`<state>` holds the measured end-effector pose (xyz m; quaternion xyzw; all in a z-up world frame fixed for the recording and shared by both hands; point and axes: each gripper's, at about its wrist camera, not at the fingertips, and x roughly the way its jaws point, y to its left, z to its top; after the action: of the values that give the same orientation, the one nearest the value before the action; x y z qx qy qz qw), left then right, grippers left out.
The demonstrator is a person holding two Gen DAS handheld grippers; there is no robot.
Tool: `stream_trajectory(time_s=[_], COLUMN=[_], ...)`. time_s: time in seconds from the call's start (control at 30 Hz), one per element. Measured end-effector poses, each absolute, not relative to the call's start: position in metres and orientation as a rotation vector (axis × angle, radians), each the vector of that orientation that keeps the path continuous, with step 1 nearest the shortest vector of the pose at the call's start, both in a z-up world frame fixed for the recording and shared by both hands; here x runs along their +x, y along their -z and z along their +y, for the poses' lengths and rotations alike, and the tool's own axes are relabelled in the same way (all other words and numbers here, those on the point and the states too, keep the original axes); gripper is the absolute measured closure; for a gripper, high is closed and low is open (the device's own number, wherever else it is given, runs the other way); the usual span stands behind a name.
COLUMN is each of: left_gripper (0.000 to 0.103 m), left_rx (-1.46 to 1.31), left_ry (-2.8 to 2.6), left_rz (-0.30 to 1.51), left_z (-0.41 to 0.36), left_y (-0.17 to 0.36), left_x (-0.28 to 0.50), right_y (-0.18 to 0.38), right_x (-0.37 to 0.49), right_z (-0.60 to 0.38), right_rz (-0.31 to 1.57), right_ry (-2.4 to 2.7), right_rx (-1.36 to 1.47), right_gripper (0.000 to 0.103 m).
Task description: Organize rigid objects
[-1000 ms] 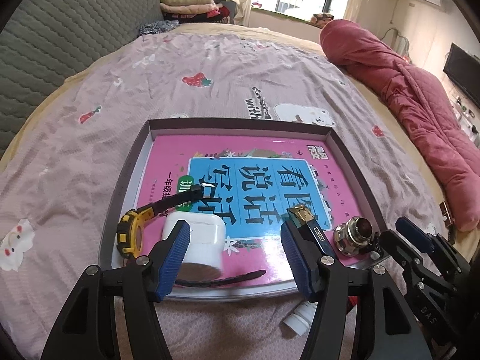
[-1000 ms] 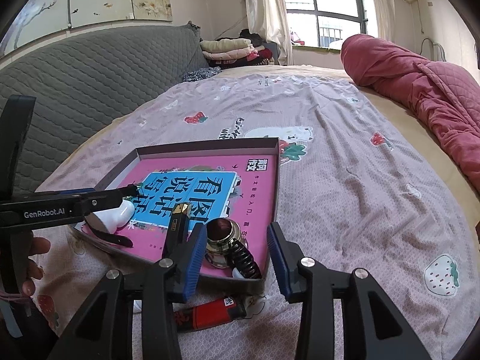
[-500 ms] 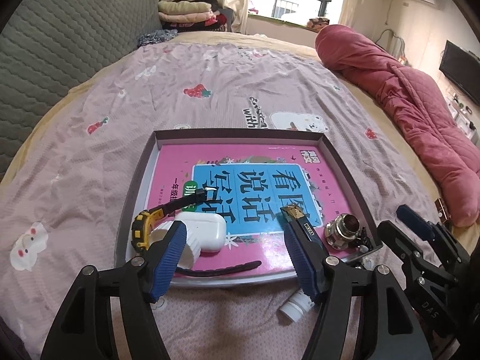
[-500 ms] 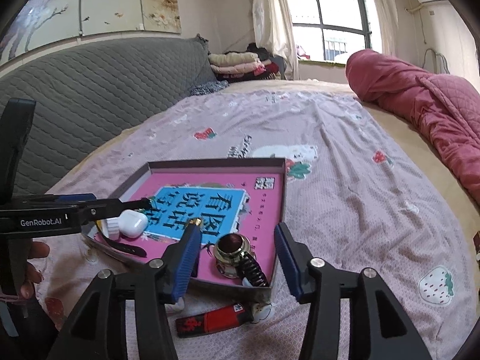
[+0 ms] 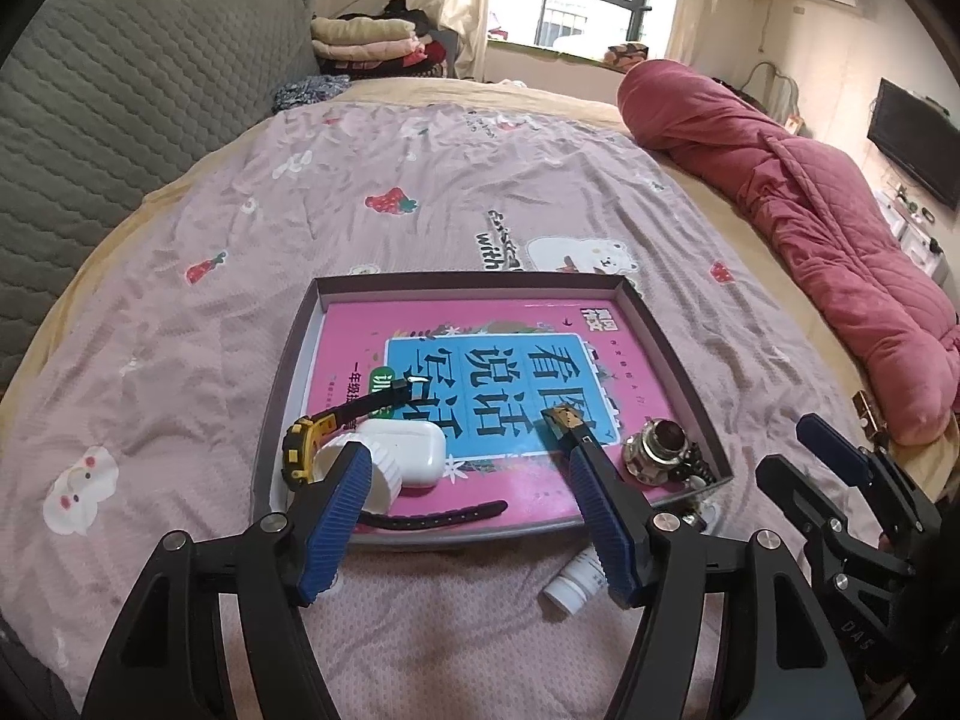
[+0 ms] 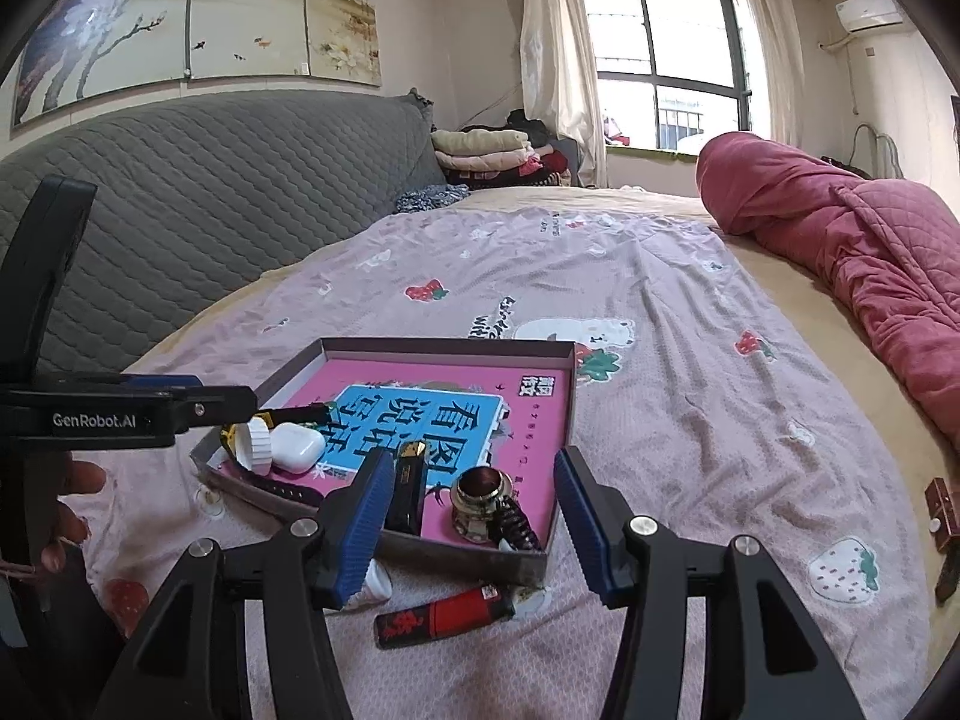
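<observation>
A shallow dark tray [image 5: 468,283] on the bed holds a pink book [image 5: 480,372]. On the book lie a yellow tape measure [image 5: 300,450], a white earbud case [image 5: 414,456], a white ribbed cap [image 6: 255,441], a black strap [image 5: 432,517], a black-and-gold lighter [image 6: 408,492] and a brass fitting with a black spring [image 6: 480,504]. My left gripper [image 5: 467,456] hangs open above the tray's near edge with nothing between its fingers. My right gripper [image 6: 474,468] is also open and empty, above the tray's near right corner.
A small white bottle [image 5: 576,582] and a red-and-black lighter [image 6: 444,618] lie on the bedspread just outside the tray's near edge. A rolled pink quilt [image 5: 810,228] lies along the right. A grey padded headboard [image 5: 120,120] stands on the left.
Both grippers have pulled back and upward from the tray. The right jaws have spread wider around the brass fitting. The left fingers have drawn clear of the earbud case.
</observation>
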<state>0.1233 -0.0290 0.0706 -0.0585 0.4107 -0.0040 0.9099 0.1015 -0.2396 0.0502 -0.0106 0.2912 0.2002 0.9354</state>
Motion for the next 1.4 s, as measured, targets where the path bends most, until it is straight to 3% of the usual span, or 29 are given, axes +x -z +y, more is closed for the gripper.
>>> stream_trajectory(time_s=[0.8, 1.4], left_gripper=[0.032, 0.032], left_rx=[-0.052, 0.108], left_ry=[0.091, 0.189], left_rz=[0.929, 0.993], left_z=[-0.049, -0.084], left_y=[-0.039, 0.007], left_x=[0.090, 0.108], right_y=[-0.020, 0.014], right_x=[0.063, 0.087], right_z=[-0.226, -0.240], right_rz=[0.773, 0.961], right_ry=[-0.437, -0.413], right_rx=[-0.134, 0.087], right_gripper=[0.048, 0.048])
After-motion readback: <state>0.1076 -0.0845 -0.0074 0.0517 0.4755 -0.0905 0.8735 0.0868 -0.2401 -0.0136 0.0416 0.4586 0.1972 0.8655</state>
